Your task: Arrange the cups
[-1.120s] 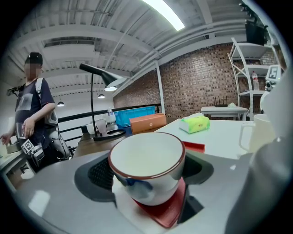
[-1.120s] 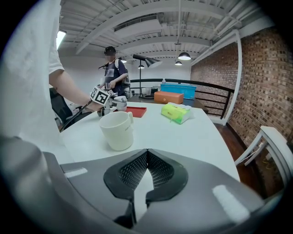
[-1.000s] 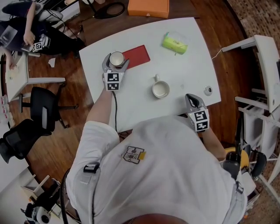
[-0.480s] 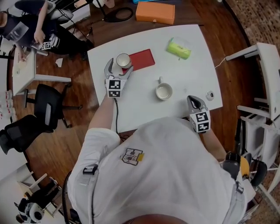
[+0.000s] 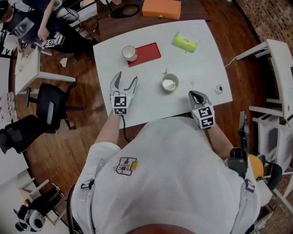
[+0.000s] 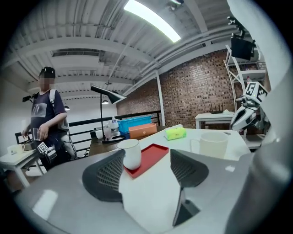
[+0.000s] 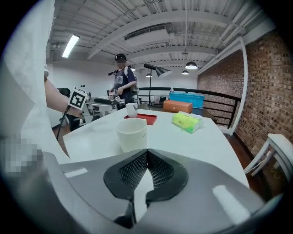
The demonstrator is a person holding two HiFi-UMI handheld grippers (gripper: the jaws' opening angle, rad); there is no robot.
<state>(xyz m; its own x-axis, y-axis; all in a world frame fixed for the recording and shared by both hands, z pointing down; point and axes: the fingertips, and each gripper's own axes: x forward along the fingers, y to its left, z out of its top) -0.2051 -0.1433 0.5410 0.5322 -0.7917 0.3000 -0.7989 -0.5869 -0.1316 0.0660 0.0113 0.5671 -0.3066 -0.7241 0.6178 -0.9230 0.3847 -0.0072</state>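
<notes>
A small white cup stands on the left end of a red tray at the far side of the white table. A white mug with a handle sits mid-table, off the tray. My left gripper hangs well short of the small cup, its jaws closing with nothing between them. In the left gripper view the cup and tray lie beyond the gripper. My right gripper is shut and empty near the front edge, with the mug just ahead of it.
A green tissue pack lies at the table's far right and a small round object near its right edge. An orange box sits on a dark table beyond. A black chair and a seated person are at left, white furniture at right.
The left gripper let go of the small cup, which now stands on the red tray, and drew back toward me, jaws apart. The right gripper stayed shut by the front edge.
</notes>
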